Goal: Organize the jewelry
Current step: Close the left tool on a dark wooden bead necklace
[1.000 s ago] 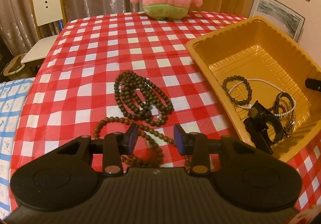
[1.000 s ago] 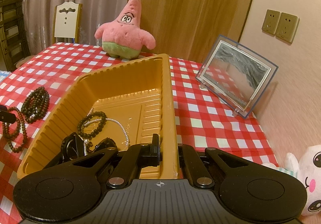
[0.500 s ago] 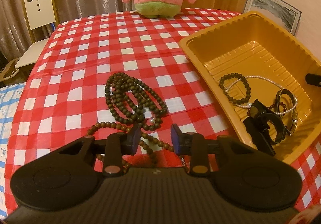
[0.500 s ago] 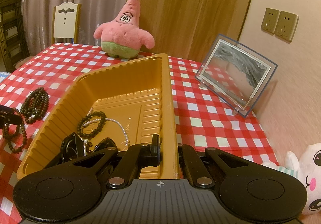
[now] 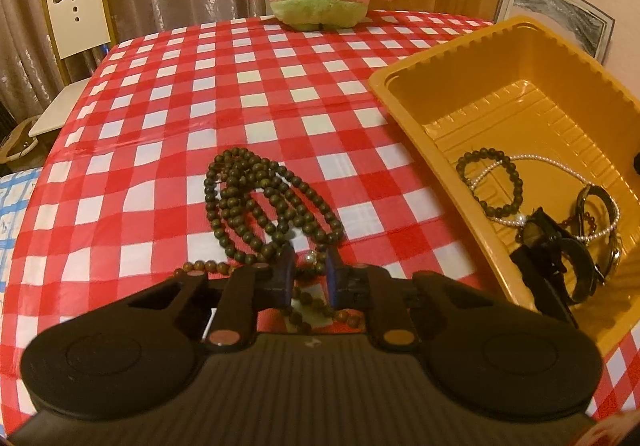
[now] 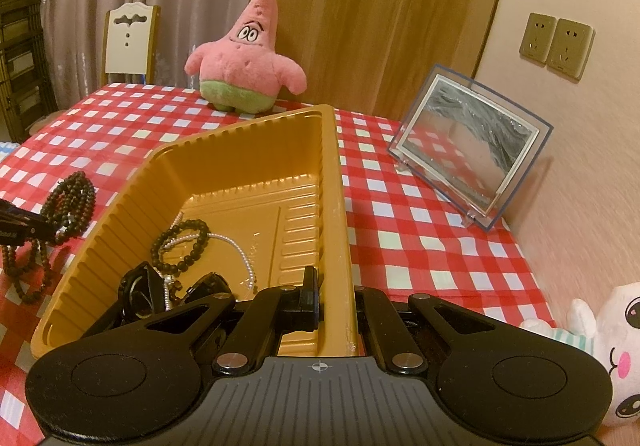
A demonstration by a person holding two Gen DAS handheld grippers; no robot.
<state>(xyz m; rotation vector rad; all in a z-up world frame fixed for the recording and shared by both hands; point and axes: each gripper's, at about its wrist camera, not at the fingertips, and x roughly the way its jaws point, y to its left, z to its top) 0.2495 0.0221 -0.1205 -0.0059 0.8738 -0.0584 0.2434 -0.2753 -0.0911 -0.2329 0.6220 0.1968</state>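
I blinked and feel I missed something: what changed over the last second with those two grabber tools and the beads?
The left gripper moved forward over the brown bead strand toward the dark bead necklace, and its jaws narrowed around beads there; whether it already grips them is unclear. The right gripper stayed clamped on the wall of the orange tray, and the jewelry inside did not move.
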